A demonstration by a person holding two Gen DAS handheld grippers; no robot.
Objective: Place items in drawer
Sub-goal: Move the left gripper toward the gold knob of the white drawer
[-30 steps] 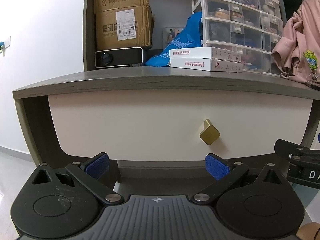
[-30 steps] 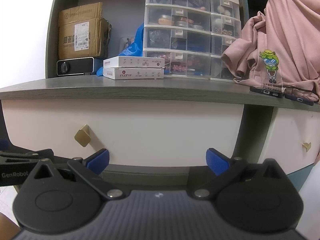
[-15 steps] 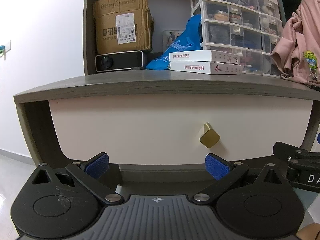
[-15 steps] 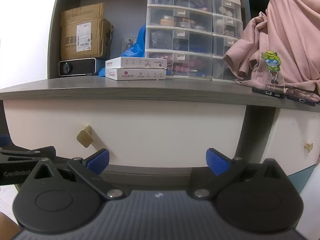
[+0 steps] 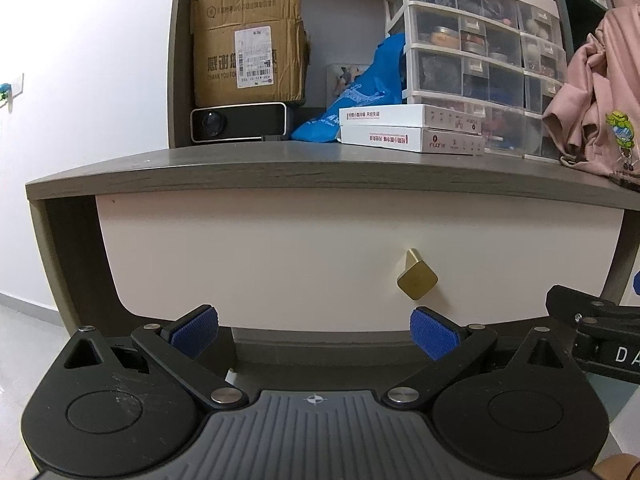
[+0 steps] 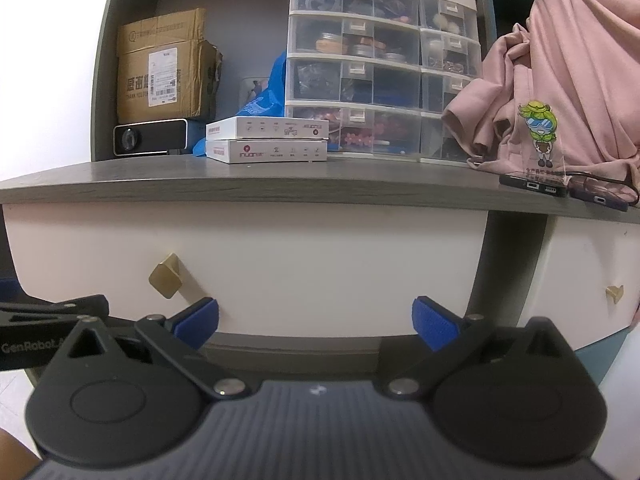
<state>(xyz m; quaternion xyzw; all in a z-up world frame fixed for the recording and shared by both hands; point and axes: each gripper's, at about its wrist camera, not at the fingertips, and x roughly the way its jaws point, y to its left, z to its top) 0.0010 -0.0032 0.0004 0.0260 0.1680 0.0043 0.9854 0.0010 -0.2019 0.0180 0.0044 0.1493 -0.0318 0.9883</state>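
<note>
The drawer (image 5: 320,260) is shut, its cream front sitting directly under the grey bench (image 5: 280,168) top. A square brass knob (image 5: 417,278) juts from the front, right of the front's middle in the left wrist view. The left claw (image 5: 314,330) hangs in front of the drawer's lower edge, its blue pads (image 5: 195,330) spread wide and gripping nothing; the knob sits just above its right pad, not touching. The right claw (image 6: 316,322) is likewise wide open and empty, level with the same lower edge, with the knob above and to the left of its left pad.

On the bench above the drawer lie two white flat boxes (image 6: 267,140), one stacked on the other. Left of the boxes a small black projector (image 6: 150,140) stands under a brown cardboard carton (image 6: 164,68); behind the boxes is a blue bag (image 5: 360,92). Right of the boxes rises a clear plastic drawer organiser (image 6: 380,64), and further right a pink garment (image 6: 560,80) is draped down to the bench, with two phones (image 6: 560,190) lying at the bench edge beside it. A second cream drawer front (image 6: 580,272) with a small brass knob lies right of the main drawer.
</note>
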